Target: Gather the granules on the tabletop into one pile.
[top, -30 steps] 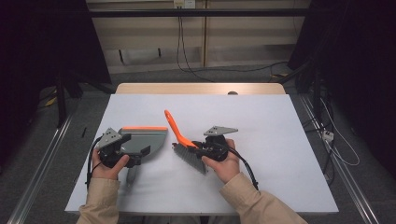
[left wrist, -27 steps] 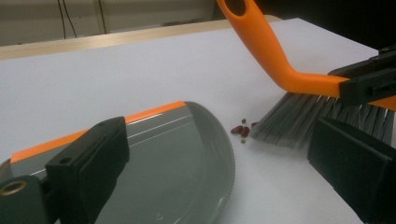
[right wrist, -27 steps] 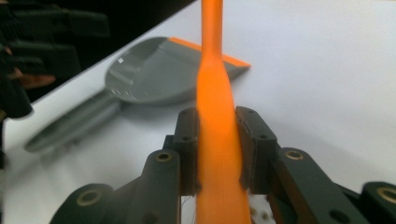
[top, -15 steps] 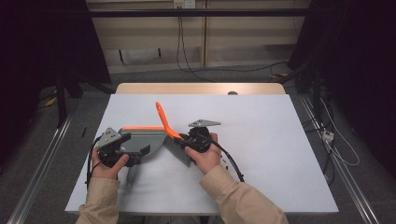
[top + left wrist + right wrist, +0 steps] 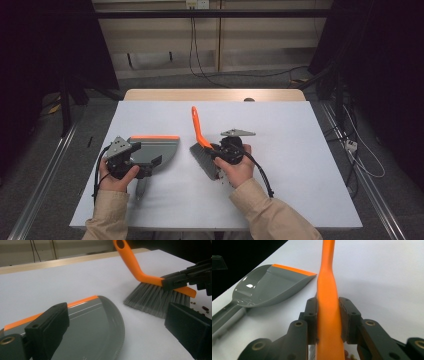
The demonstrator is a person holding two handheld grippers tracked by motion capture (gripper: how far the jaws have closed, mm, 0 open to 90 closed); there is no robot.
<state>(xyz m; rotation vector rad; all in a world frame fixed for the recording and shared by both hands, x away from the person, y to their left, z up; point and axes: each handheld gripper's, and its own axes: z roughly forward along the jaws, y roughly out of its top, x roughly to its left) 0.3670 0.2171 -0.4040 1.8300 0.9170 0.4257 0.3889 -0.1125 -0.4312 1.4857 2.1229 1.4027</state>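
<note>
Two tools are in play: your right gripper (image 5: pixel 220 152) pinches the orange brush (image 5: pixel 327 293) by its handle, bristles on the table (image 5: pixel 300 125), beside small dark crumbs (image 5: pixel 203 308). Your left gripper (image 5: pixel 131 161) has its jaws spread over the grey dustpan (image 5: pixel 100 325). I judge that sweeping comes next: push the crumbs toward the pan.

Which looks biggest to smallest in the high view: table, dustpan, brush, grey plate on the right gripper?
1. Table, by far.
2 and 3. Dustpan and brush look about alike; not ranked.
4. Grey plate atop the right gripper, smallest.
</note>
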